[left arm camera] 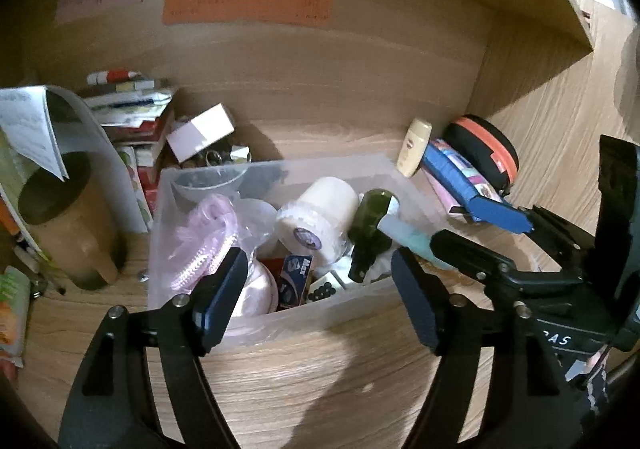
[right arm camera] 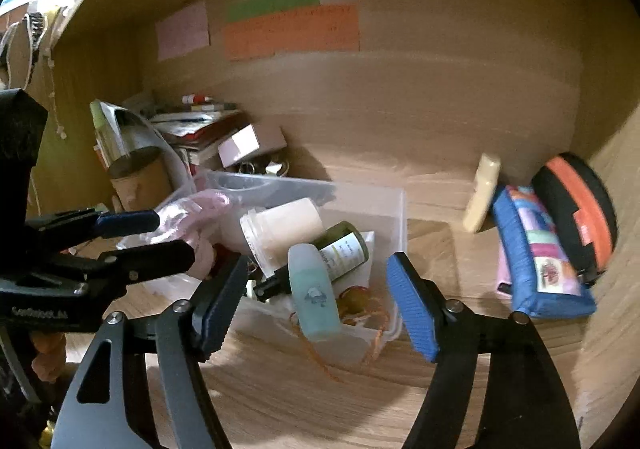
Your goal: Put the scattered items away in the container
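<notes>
Left tool (left arm camera: 320, 289) open over clear container (left arm camera: 360, 305); green bottle (left arm camera: 370, 225), white jar (left arm camera: 320, 213) inside; right tool (left arm camera: 480, 239) nearby.

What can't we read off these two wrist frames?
- Bottom of the clear container: left view, covered by the pink bag, white jar and green bottle.
- Coloured notes on the back wall: both views, writing too blurred.
- Book stack: left view, partly behind the curled paper.
- Pink item: right view, mostly behind the blue pouch.
- Black-and-orange case: blurred label.
</notes>
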A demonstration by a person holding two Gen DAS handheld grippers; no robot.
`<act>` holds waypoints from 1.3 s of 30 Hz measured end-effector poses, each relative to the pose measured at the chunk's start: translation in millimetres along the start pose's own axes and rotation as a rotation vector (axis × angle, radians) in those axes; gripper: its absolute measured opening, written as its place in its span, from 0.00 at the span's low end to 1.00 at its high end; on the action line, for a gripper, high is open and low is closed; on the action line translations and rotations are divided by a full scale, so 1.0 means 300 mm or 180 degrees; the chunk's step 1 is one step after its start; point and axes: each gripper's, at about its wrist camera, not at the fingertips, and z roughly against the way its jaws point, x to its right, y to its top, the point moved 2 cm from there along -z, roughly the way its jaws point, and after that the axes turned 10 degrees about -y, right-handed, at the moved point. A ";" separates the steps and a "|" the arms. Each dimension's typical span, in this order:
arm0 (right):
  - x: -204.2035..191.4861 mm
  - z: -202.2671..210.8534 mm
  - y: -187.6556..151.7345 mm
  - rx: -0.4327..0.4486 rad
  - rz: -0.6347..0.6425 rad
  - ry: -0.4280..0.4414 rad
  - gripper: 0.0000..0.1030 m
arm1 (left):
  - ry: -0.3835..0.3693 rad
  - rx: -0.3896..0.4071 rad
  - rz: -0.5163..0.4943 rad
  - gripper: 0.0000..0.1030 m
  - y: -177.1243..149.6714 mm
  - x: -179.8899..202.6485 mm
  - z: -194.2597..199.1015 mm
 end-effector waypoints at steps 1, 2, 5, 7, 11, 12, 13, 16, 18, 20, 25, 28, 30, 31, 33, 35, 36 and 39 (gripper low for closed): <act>0.002 0.011 -0.001 0.0007 -0.0004 0.0000 0.68 | -0.0005 0.0010 0.0005 0.73 0.000 0.004 0.007; 0.003 0.021 -0.002 0.0011 -0.0006 -0.0002 0.69 | -0.0003 0.0018 0.0014 0.76 -0.003 0.006 0.014; 0.005 0.047 -0.007 0.0033 -0.0016 -0.0044 0.73 | 0.0040 0.0053 0.0058 0.81 -0.008 0.004 0.032; 0.003 0.060 -0.012 0.0038 0.0000 -0.0071 0.73 | 0.0092 0.0090 0.0072 0.90 -0.013 0.000 0.044; -0.004 0.077 -0.029 -0.0018 0.0006 -0.0196 0.86 | 0.0215 0.0142 0.0071 0.94 -0.024 0.006 0.067; -0.005 0.084 -0.033 -0.0019 0.0010 -0.0207 0.87 | 0.0274 0.0147 0.0073 0.95 -0.027 0.007 0.074; -0.008 0.091 -0.037 -0.0017 0.0020 -0.0213 0.87 | 0.0314 0.0150 0.0068 0.95 -0.029 0.007 0.078; -0.019 0.109 -0.042 -0.0011 0.0048 -0.0262 0.89 | 0.0390 0.0145 0.0022 0.95 -0.036 0.013 0.090; -0.023 0.119 -0.044 -0.0004 0.0053 -0.0273 0.94 | 0.0427 0.0146 -0.0002 0.95 -0.040 0.016 0.096; -0.028 0.135 -0.046 0.0032 0.0037 -0.0268 0.97 | 0.0461 0.0188 -0.0020 0.95 -0.046 0.018 0.106; -0.042 0.155 -0.046 0.0068 0.0071 -0.0281 0.97 | 0.0525 0.0217 0.0013 0.95 -0.061 0.013 0.112; -0.047 0.161 -0.045 0.0076 0.0079 -0.0274 0.97 | 0.0502 0.0233 0.0077 0.95 -0.066 0.006 0.120; -0.048 0.163 -0.045 0.0072 0.0077 -0.0275 0.97 | 0.0488 0.0251 0.0110 0.95 -0.066 0.001 0.125; -0.048 0.163 -0.045 0.0075 0.0077 -0.0276 0.97 | 0.0479 0.0254 0.0119 0.95 -0.066 -0.001 0.126; -0.046 0.162 -0.045 0.0078 0.0075 -0.0276 0.97 | 0.0480 0.0243 0.0116 0.95 -0.066 -0.002 0.125; -0.046 0.160 -0.045 0.0068 0.0063 -0.0270 0.97 | 0.0477 0.0221 0.0101 0.95 -0.068 -0.001 0.121; -0.045 0.159 -0.044 0.0064 0.0059 -0.0266 0.97 | 0.0470 0.0219 0.0102 0.95 -0.070 -0.001 0.121; -0.044 0.153 -0.042 0.0048 0.0049 -0.0255 0.97 | 0.0453 0.0225 0.0116 0.95 -0.072 -0.003 0.121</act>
